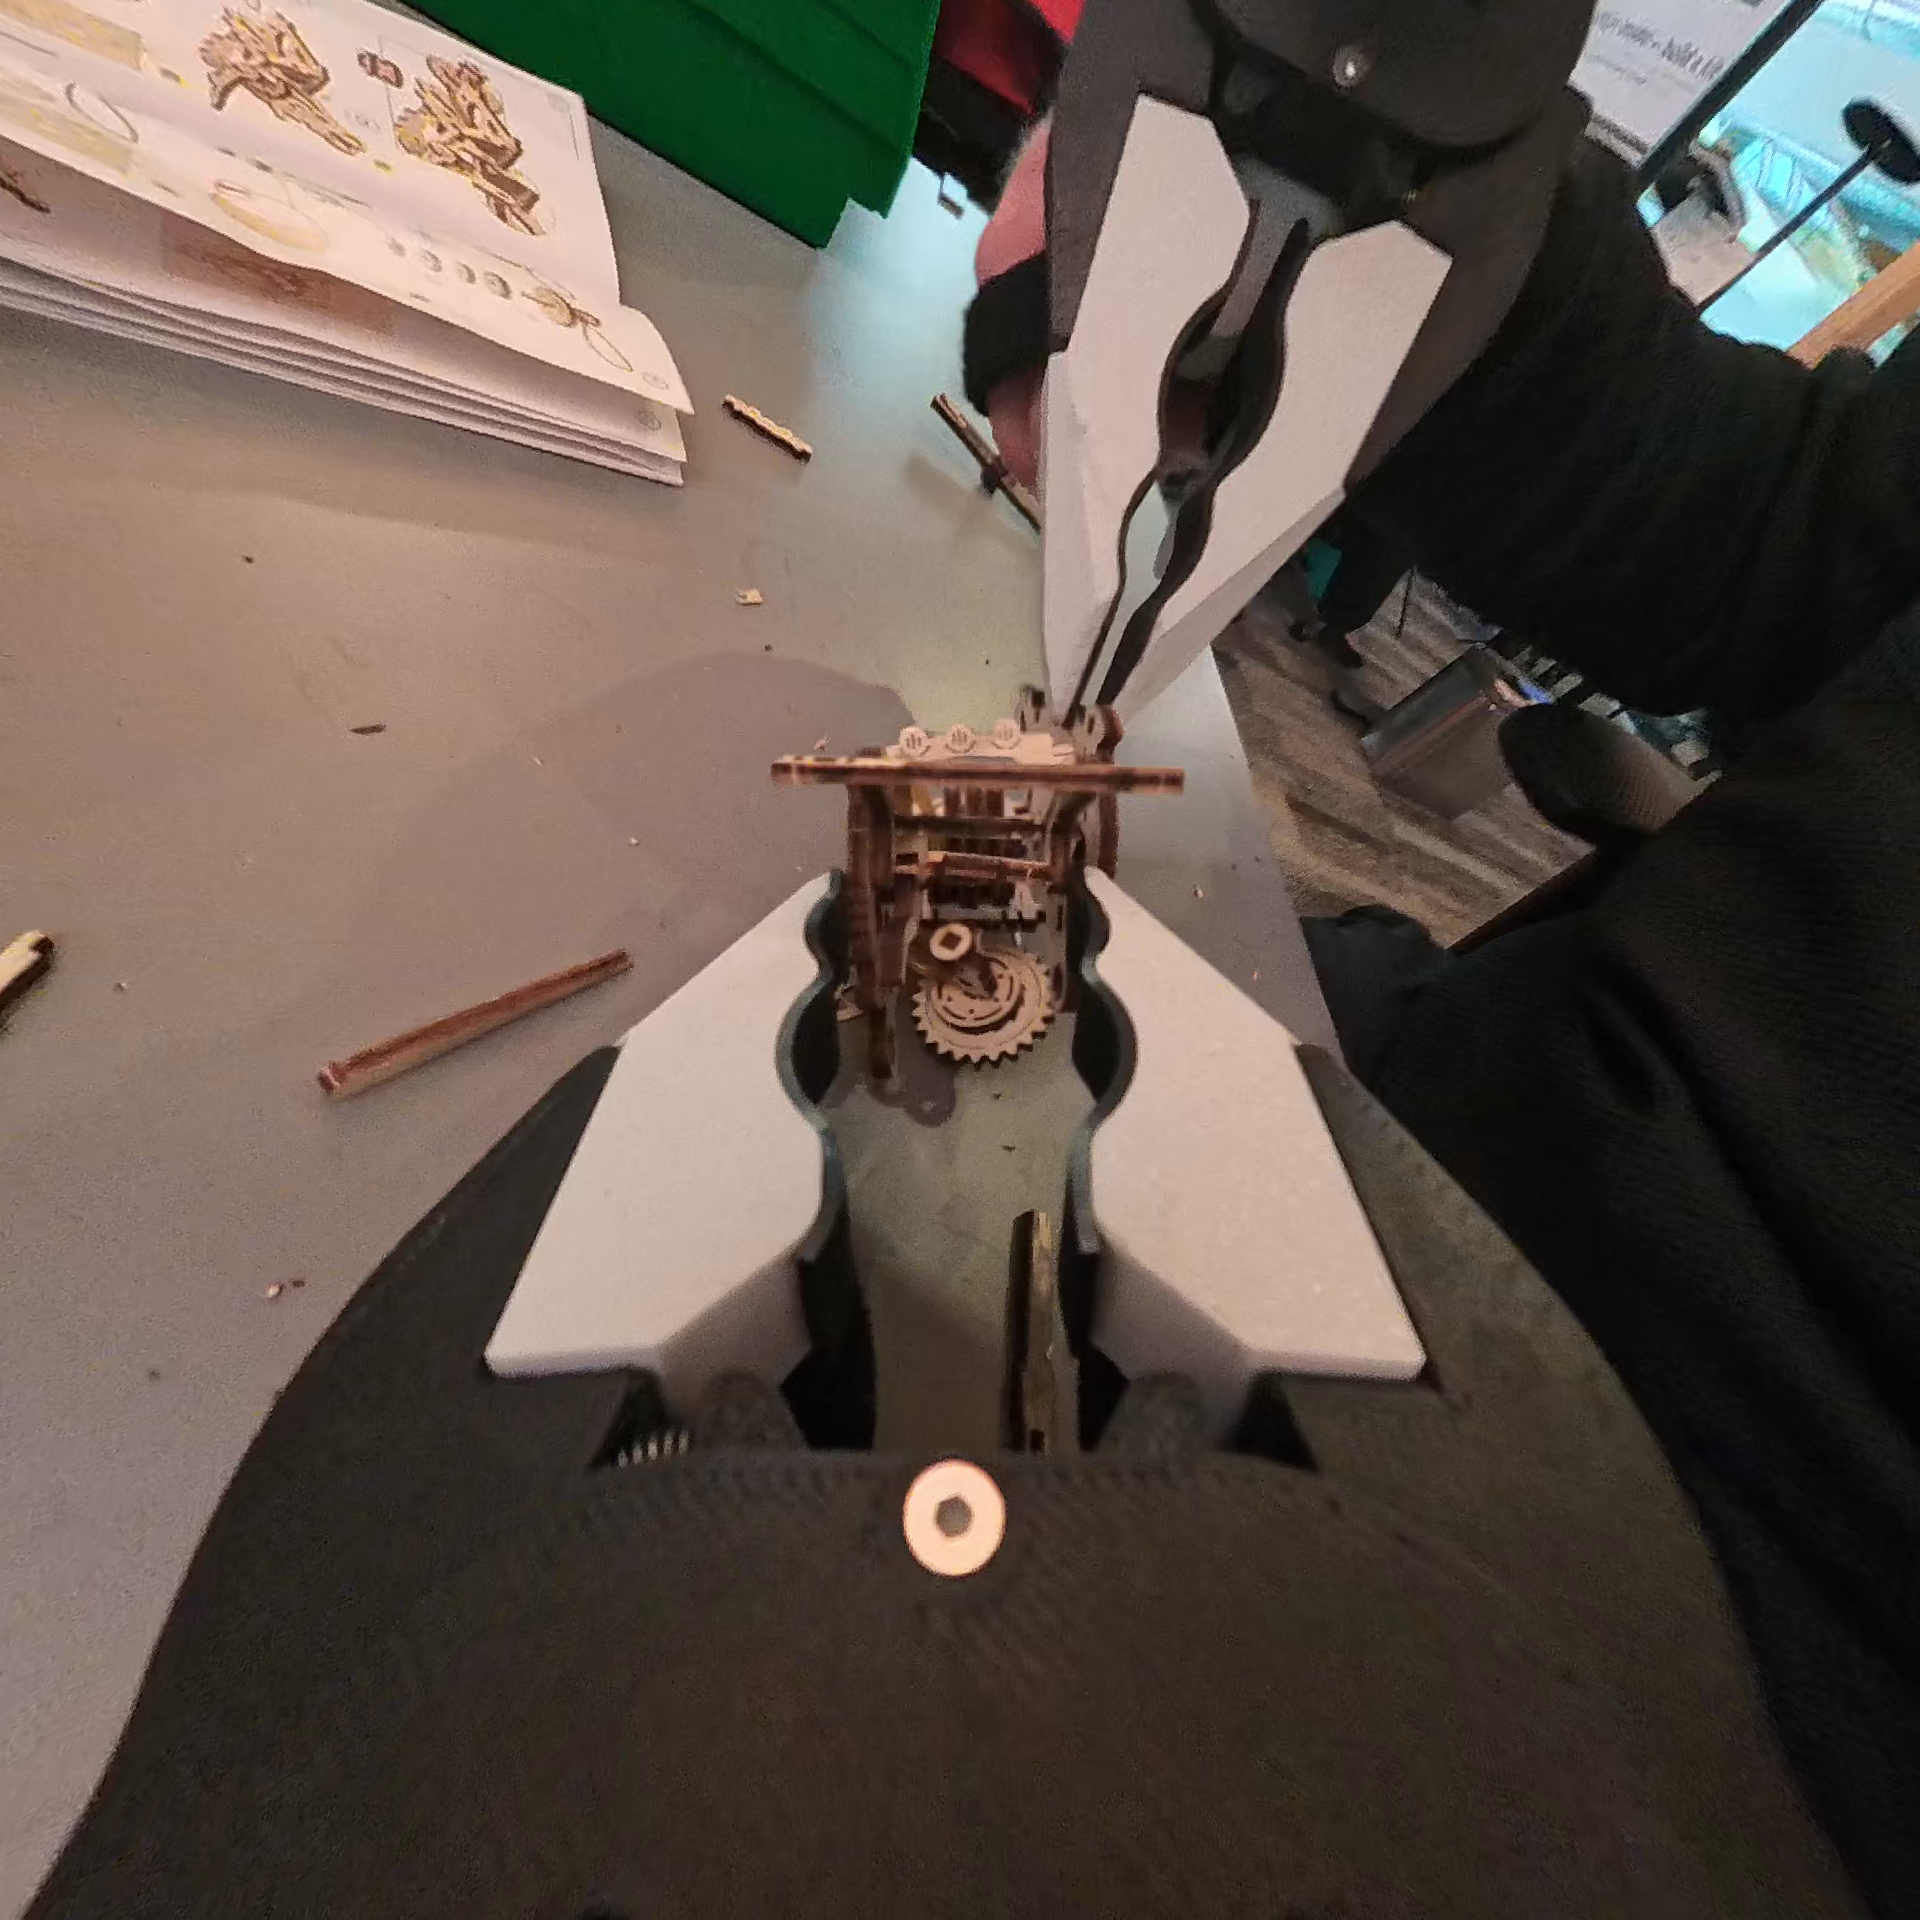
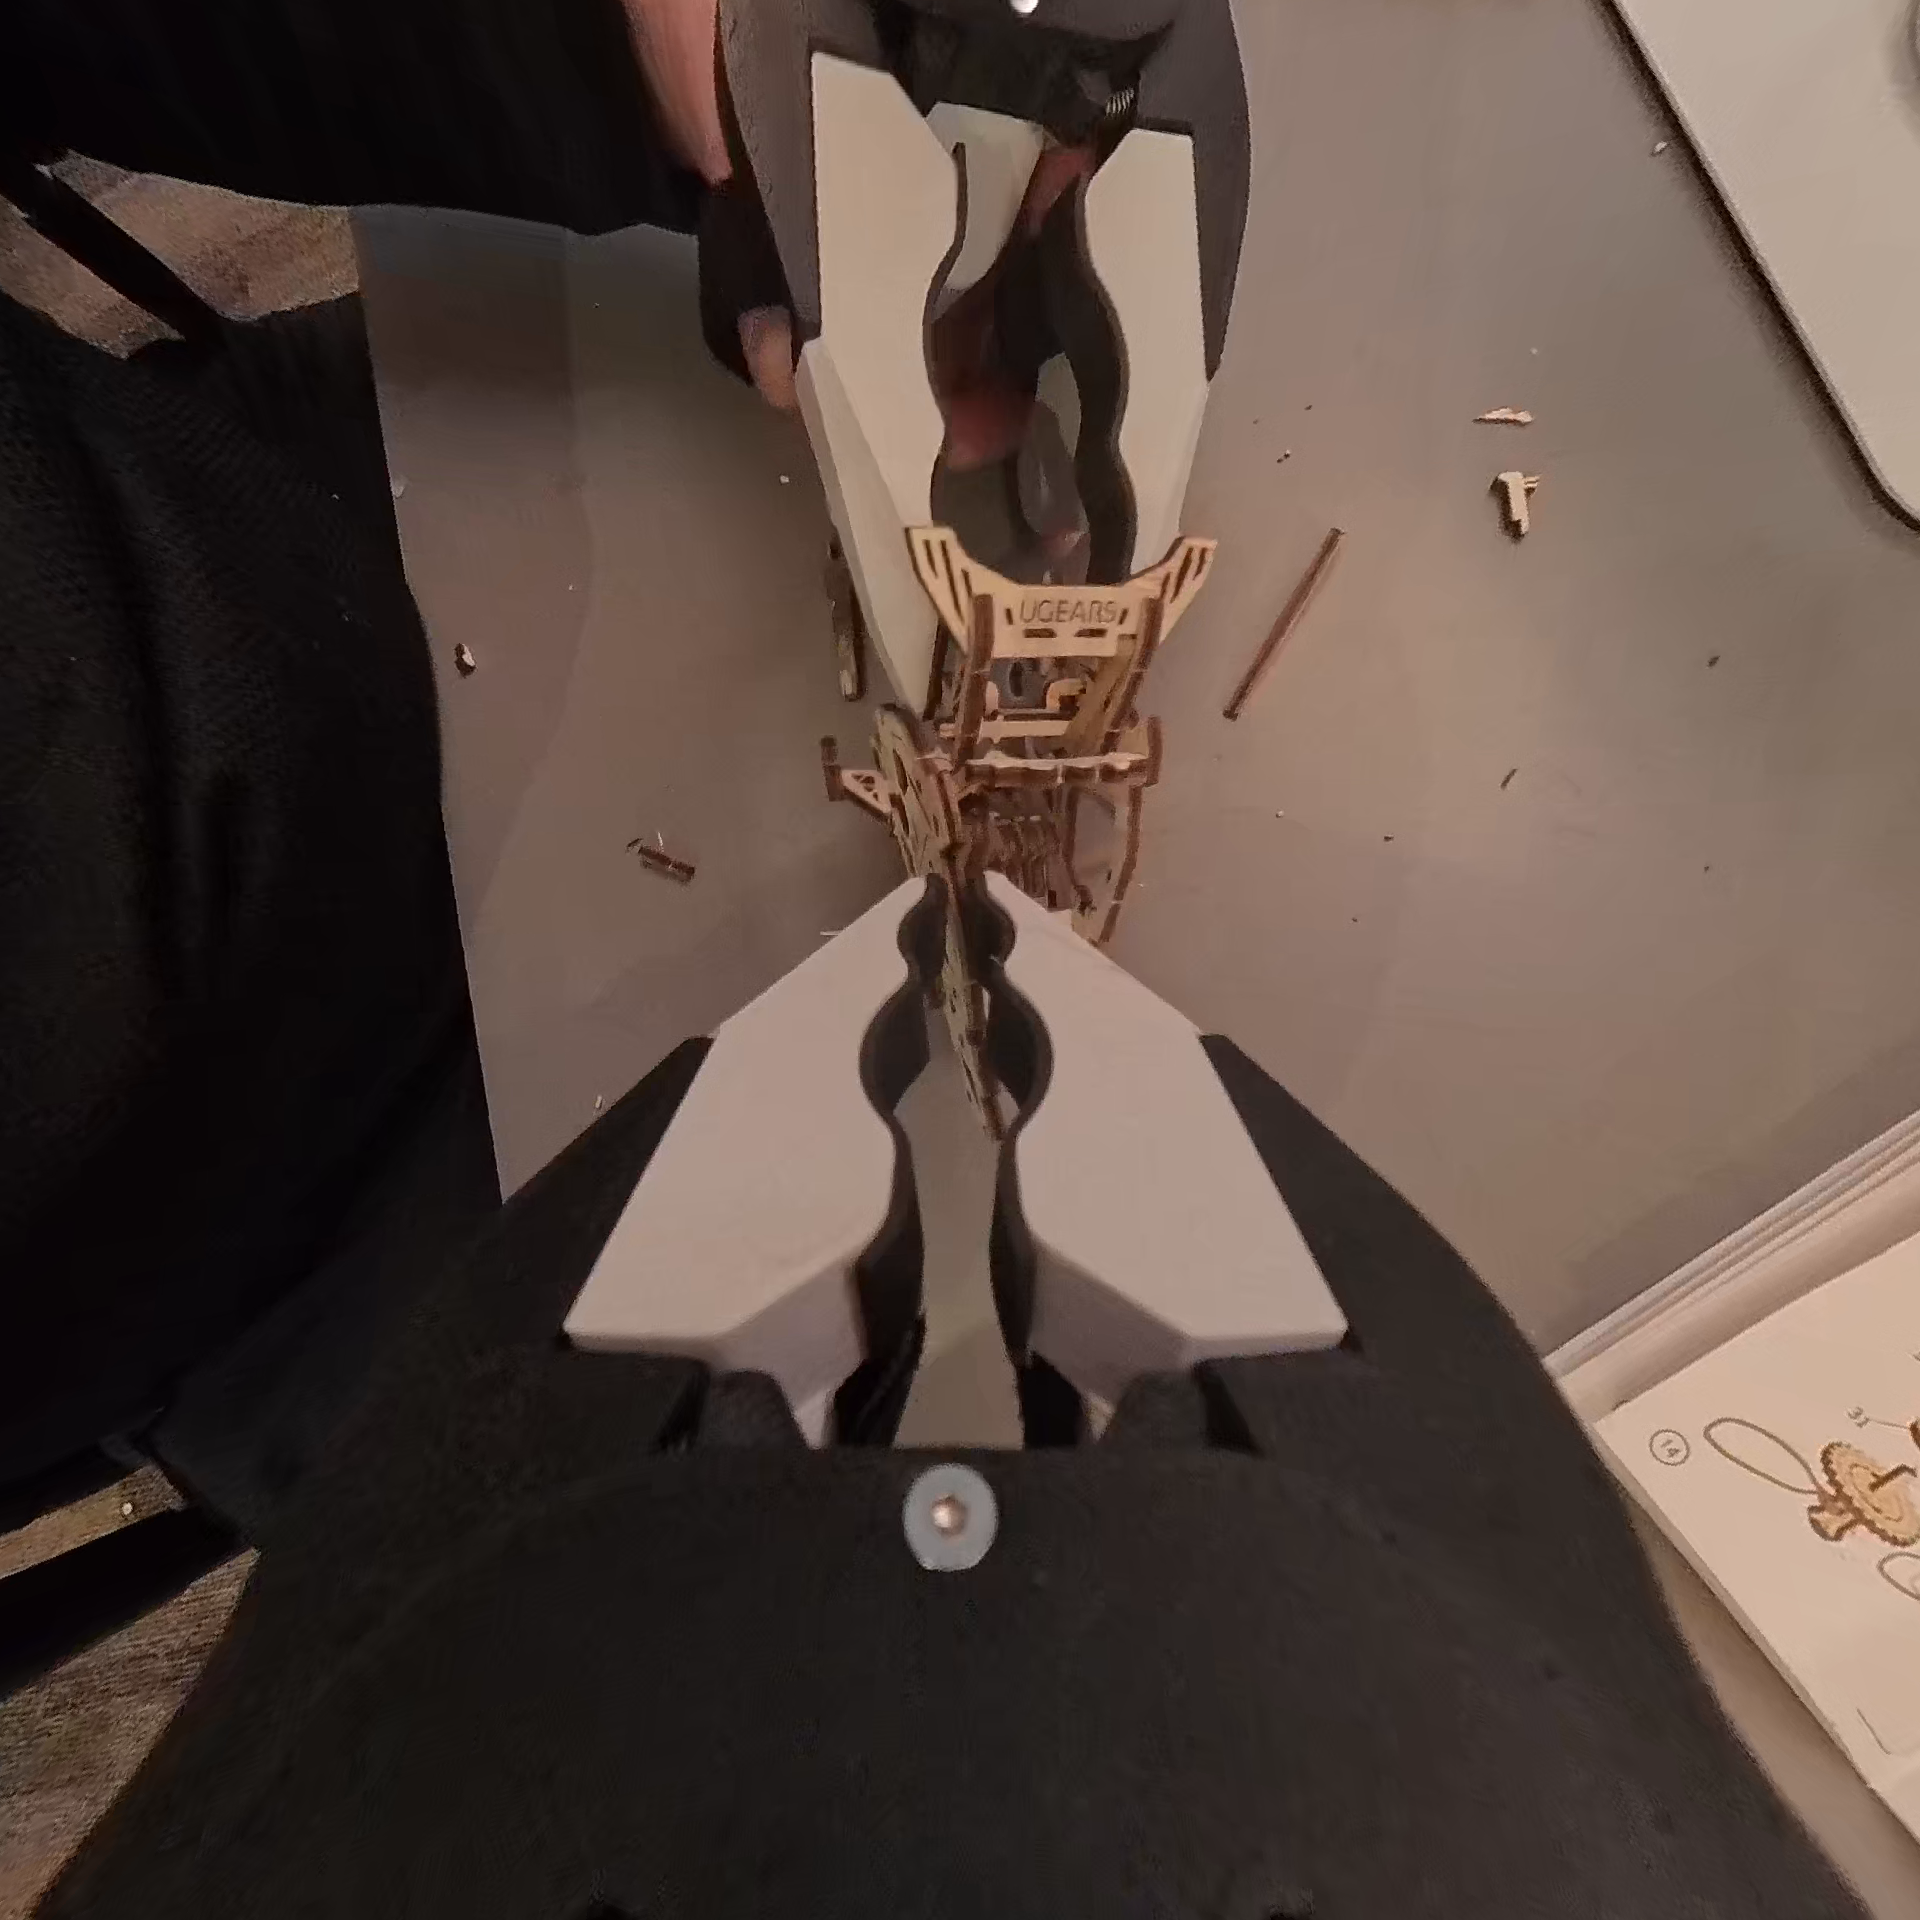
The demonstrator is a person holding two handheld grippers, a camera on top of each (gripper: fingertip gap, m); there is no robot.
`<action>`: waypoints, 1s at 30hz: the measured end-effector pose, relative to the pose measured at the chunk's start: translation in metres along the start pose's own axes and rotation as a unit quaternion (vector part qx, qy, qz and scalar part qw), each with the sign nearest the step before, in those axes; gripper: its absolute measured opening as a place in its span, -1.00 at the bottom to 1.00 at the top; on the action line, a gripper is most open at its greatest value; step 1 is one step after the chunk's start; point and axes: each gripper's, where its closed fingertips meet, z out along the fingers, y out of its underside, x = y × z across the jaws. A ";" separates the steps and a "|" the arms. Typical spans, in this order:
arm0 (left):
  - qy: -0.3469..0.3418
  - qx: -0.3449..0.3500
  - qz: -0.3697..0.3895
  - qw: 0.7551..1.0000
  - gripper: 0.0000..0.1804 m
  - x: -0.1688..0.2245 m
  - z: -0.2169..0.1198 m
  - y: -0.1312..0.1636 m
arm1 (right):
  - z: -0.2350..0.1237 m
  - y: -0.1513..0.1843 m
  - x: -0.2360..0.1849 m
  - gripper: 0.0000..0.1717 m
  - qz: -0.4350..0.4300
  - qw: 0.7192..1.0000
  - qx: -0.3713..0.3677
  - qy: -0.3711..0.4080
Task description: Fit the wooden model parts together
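While most of the little brown wooden model (image 1: 971,883) with its many thin cut pieces was already built, it was not finished. It stood on the flat grey table (image 1: 364,831) between my two grippers. My left gripper (image 1: 961,914) had its jaws set partway open around the model's body, with one white finger (image 1: 717,1091) on each side of it, and they looked snug against its sides. My right gripper (image 2: 956,904) had its jaws almost closed, pinching a thin flat round wooden wheel piece (image 2: 940,894) by its edge. That wheel sat against the side of the model, so I think I was in the middle of pushing it on.

Some work was left. A long thin wooden stick (image 1: 473,1023) and a few small wooden bits (image 1: 767,426) lay loose on the table, well apart from the model. The open white paper booklet with drawings (image 1: 312,208) lay farther off.

I could not see if the wheel was all the way on its peg. The model's insides were dark and blurry. My own grippers hid the part of it low down between them.
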 end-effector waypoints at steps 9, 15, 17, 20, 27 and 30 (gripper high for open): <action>-0.015 0.027 -0.046 0.998 -0.58 -0.013 -0.005 -0.010 | -0.006 0.005 -0.007 -0.99 -0.009 1.000 -0.003 -0.003; -0.026 0.036 -0.051 0.998 -0.58 -0.017 -0.004 -0.011 | -0.015 0.043 -0.012 -0.99 0.049 0.998 -0.029 -0.017; -0.027 0.041 -0.055 0.997 -0.58 -0.018 -0.005 -0.012 | -0.013 0.056 -0.011 -0.99 0.075 0.996 -0.036 -0.023; -0.027 0.057 -0.089 0.994 -0.59 -0.024 -0.008 -0.016 | -0.009 0.064 -0.002 -0.98 0.082 0.996 -0.041 0.006; -0.017 0.127 -0.162 0.978 -0.59 -0.028 -0.020 -0.027 | -0.024 0.036 0.011 -0.62 0.020 0.991 -0.010 0.133; -0.028 0.137 -0.166 0.976 -0.59 -0.024 -0.021 -0.025 | -0.005 0.015 -0.003 -0.80 0.030 0.992 0.002 0.119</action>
